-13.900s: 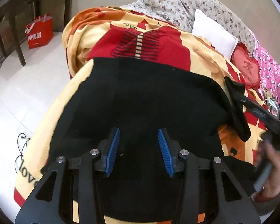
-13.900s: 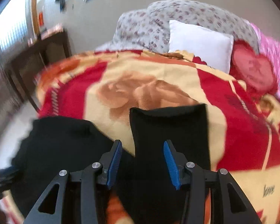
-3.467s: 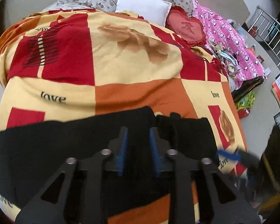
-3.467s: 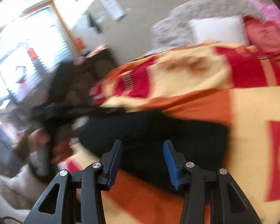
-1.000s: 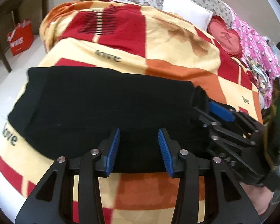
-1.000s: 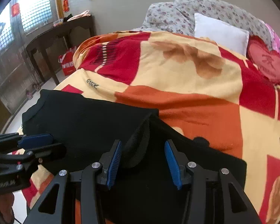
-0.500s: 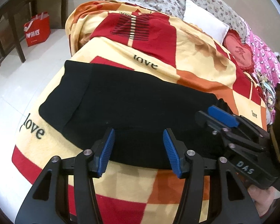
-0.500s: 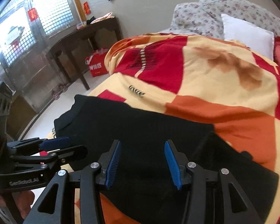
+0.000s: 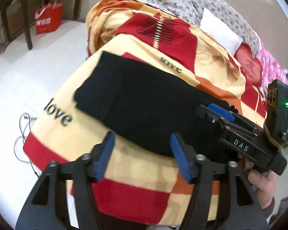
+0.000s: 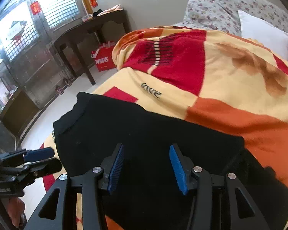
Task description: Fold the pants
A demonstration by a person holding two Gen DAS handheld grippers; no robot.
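Observation:
The black pants (image 9: 144, 99) lie folded lengthwise across the near end of the bed, on the red, orange and yellow blanket (image 9: 205, 63). They also show in the right wrist view (image 10: 144, 130). My left gripper (image 9: 142, 153) is open and empty, just off the pants' near edge. My right gripper (image 10: 146, 166) is open and empty, hovering over the pants near their right end. It shows in the left wrist view (image 9: 220, 113) at the pants' right end. The left gripper shows at the left edge of the right wrist view (image 10: 36, 159).
A white pillow (image 9: 218, 28), a red heart cushion (image 9: 247, 65) and floral bedding (image 9: 184, 2) lie at the bed's head. A dark wooden table (image 10: 86, 30) and a red bag (image 10: 103, 57) stand on the white floor left of the bed. A cable (image 9: 23, 128) lies on the floor.
Both grippers have drawn back from the pants and stand open. The raised fold at the right end has been let go and lies flat. The left gripper has moved off the pants' near edge.

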